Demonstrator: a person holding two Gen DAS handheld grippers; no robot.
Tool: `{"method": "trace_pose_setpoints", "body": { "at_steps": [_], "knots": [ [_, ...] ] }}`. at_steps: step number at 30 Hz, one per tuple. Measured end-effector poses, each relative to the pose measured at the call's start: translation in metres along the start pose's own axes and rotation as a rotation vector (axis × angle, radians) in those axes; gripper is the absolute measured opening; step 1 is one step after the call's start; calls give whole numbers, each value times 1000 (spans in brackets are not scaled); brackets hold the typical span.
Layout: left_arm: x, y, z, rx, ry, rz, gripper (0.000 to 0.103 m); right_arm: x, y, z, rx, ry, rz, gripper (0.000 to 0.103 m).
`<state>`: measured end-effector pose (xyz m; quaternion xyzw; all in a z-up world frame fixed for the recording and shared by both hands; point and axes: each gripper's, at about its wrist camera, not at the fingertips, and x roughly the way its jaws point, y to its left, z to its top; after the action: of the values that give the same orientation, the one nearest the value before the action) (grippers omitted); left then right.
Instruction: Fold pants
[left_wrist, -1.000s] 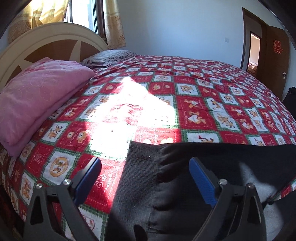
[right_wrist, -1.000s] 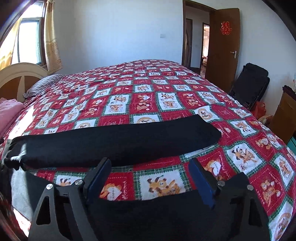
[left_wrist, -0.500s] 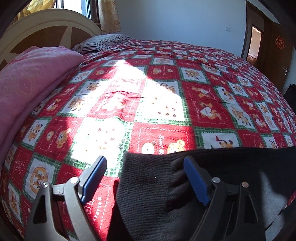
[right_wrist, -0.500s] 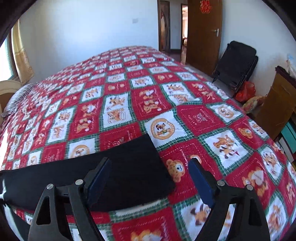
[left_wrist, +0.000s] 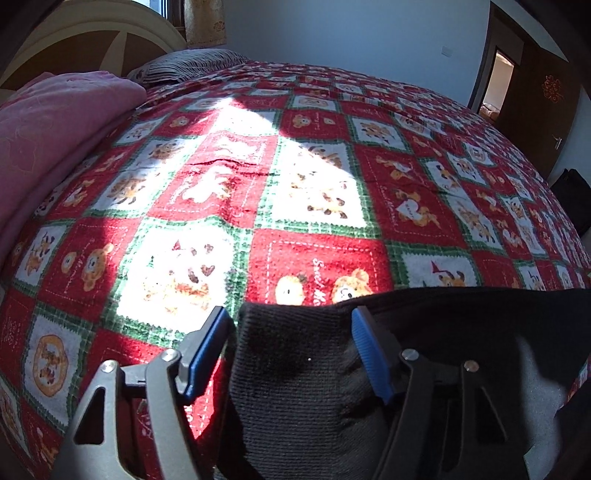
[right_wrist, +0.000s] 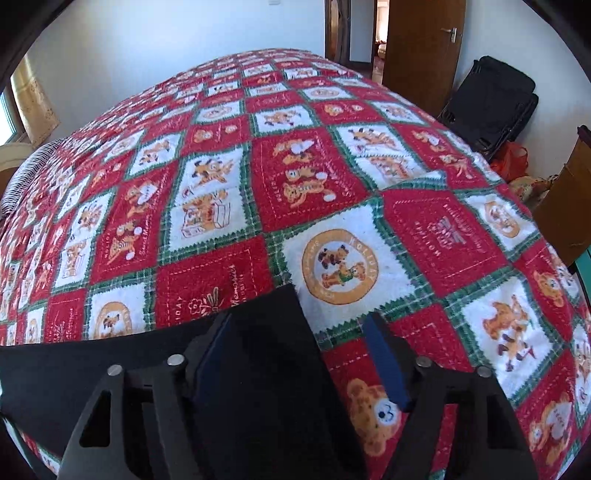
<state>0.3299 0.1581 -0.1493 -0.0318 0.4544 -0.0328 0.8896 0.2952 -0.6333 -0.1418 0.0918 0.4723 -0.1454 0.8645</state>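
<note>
While the black pants (left_wrist: 295, 387) lie across the lower part of both frames on the red patchwork bedspread (left_wrist: 314, 192), the left gripper (left_wrist: 291, 350) has its blue-padded fingers (left_wrist: 369, 350) spread wide around the ribbed knit end of the fabric, one pad at its left edge, the other over the cloth, not clenched. In the right wrist view the right gripper (right_wrist: 299, 354) is likewise released, its fingers (right_wrist: 386, 365) wide apart astride the corner of the pants (right_wrist: 266, 332): the left pad over black cloth, the right over bedspread (right_wrist: 369, 184). A pink blanket (left_wrist: 48, 125) sits at upper left, and a wooden door (right_wrist: 417, 40) at upper right.
</note>
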Motion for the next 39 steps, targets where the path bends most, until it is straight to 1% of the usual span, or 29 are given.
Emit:
{"method": "trace_pose_setpoints", "body": {
  "at_steps": [2, 5, 8, 10, 11, 12, 13, 14, 15, 16, 17, 18, 21, 23, 32, 39],
  "knots": [
    [-3, 4, 1, 1, -1, -13, 62, 5, 2, -2, -26, 1, -19, 67],
    [-7, 14, 1, -17, -16, -55, 61, 5, 0, -3, -24, -3, -15, 64],
    [-4, 9, 1, 30, -12, -24, 63, 5, -2, -4, -23, -4, -14, 61],
    [-1, 7, 3, 22, -12, -35, 61, 5, -2, -3, -19, -7, -19, 52],
    [0, 6, 4, 26, -9, -31, 55, 5, -3, -3, -18, -10, -19, 49],
    [1, 4, 4, 34, -6, -33, 48, 4, -3, -3, -20, -10, -15, 42],
    [0, 1, 5, 46, -6, -34, 45, 4, -2, -3, -22, -11, -7, 35],
    [-1, -2, 5, 61, -3, -30, 39, 2, -1, -3, -28, -13, 0, 32],
    [-2, -5, 6, 77, -2, -39, 27, 1, 1, -3, -34, -13, 6, 23],
    [-4, -8, 6, 91, -3, -57, 22, 0, 4, -3, -43, -13, 5, 17],
    [-6, -10, 6, 106, -9, -61, 17, -1, 7, -3, -53, -13, 0, 15],
    [-9, -12, 6, 116, -12, -56, 17, -3, 9, -3, -63, -14, -3, 12],
    [-16, -13, 8, 126, -29, -54, 15, -6, 10, -5, -68, -18, -3, 10],
    [-23, -12, 8, 125, -61, -79, 15, -8, 8, -6, -57, -20, 6, 9],
    [-31, -13, 8, 104, -83, -88, 15, -28, 7, -8, -56, -62, 18, 5],
    [-47, -9, 7, 73, -119, -117, 15, -56, 8, -11, -53, -130, 45, 5]
  ]
}}
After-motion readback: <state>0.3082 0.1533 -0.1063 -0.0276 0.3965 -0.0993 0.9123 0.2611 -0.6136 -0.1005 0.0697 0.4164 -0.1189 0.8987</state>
